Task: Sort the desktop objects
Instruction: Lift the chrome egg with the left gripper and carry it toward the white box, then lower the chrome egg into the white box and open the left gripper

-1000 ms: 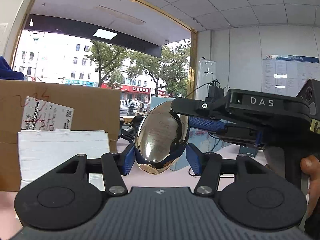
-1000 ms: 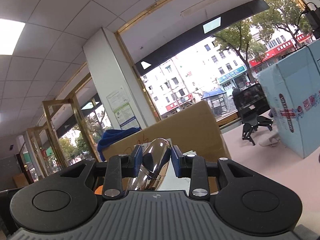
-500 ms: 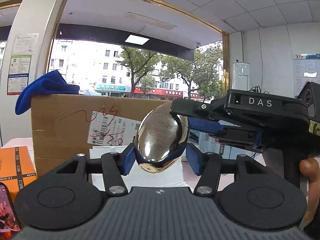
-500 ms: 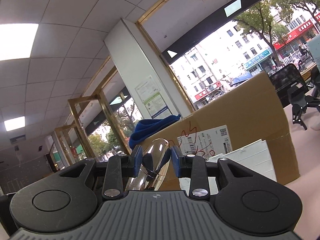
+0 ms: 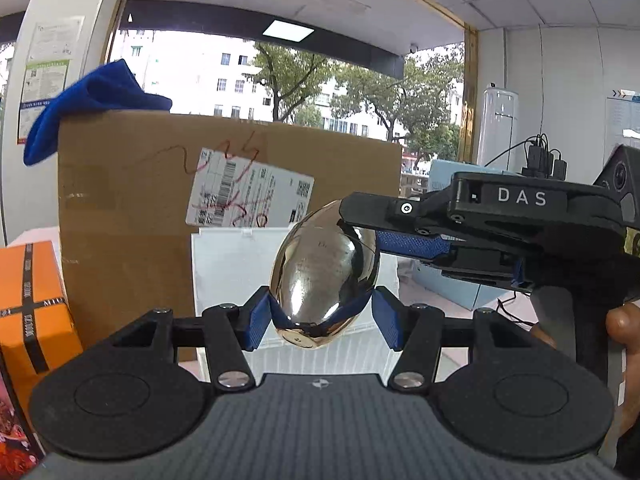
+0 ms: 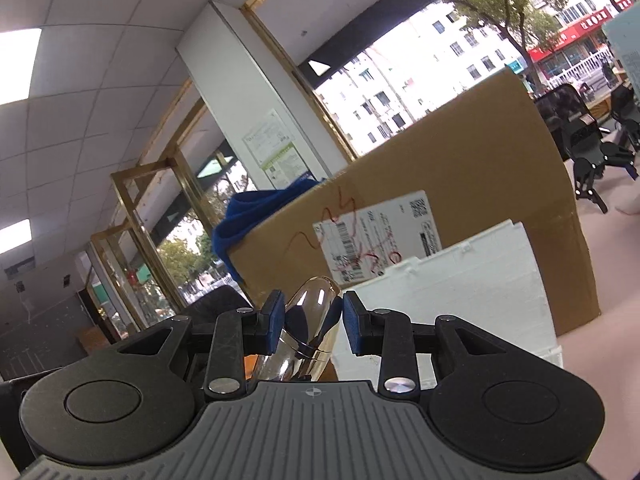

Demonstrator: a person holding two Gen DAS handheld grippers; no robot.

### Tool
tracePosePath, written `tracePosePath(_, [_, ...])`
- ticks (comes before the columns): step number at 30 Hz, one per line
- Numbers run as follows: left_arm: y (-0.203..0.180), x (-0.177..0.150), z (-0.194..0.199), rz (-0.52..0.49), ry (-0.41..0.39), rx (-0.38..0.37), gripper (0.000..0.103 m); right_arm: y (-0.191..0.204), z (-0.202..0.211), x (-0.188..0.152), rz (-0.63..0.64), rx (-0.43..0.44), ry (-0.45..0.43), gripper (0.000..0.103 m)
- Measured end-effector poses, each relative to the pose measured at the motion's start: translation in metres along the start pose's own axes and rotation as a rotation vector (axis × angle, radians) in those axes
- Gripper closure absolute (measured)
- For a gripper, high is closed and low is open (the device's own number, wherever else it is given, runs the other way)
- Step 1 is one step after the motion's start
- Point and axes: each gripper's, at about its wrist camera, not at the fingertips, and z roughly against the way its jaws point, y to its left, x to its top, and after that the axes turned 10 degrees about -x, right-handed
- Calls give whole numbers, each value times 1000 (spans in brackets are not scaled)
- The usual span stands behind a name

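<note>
Chrome egg-shaped object (image 5: 325,270), mirror-bright, sits between the blue pads of the left tool (image 5: 323,314), its narrow lower end cradled by them. The left pads stand spread, each touching or just beside the object's lower flanks; whether they press on it cannot be told from this view. From the right side of the left tool's view the right tool (image 5: 362,224) reaches in sideways, its black body marked "DAS" and its blue pad (image 5: 412,245) lying against the object's upper right shoulder. A person's fingers (image 5: 624,320) wrap the right tool's handle at the far right edge.

In the right wrist view the right tool (image 6: 310,326) is clenched on the same shiny object (image 6: 310,312), which rises between its two blue pads with both pads pressed to its sides.

Ahead of both tools stands a large cardboard box (image 5: 132,208) with a shipping label (image 5: 248,188) scrawled over in red, and a blue cloth (image 5: 88,108) draped on its top left corner. Just in front of the box, directly behind the object, is a white foam tray (image 5: 232,268) standing upright. Left of the left tool is an orange box (image 5: 32,312) with black bands. Right of the cardboard box, the pale pink table (image 6: 616,280) shows.
</note>
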Motion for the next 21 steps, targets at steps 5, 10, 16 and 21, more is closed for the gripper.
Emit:
tracePosePath(5, [11,-12,-19,70,88,-33,52,-13,-8,-12,-21,-81,82,73])
tracePosePath(10, [18,-22,-31,108,146,-45,52,-22,-14,-18,-48,-136,143,73])
tracePosePath(16, [21,-20,-47,146,202,-50,52,-31,-18,-19,-86,-180,171,73])
tracePosePath(21, [21,-11,-59,171,258,-56,52,-38,-19,-15,-112,-199,188,73])
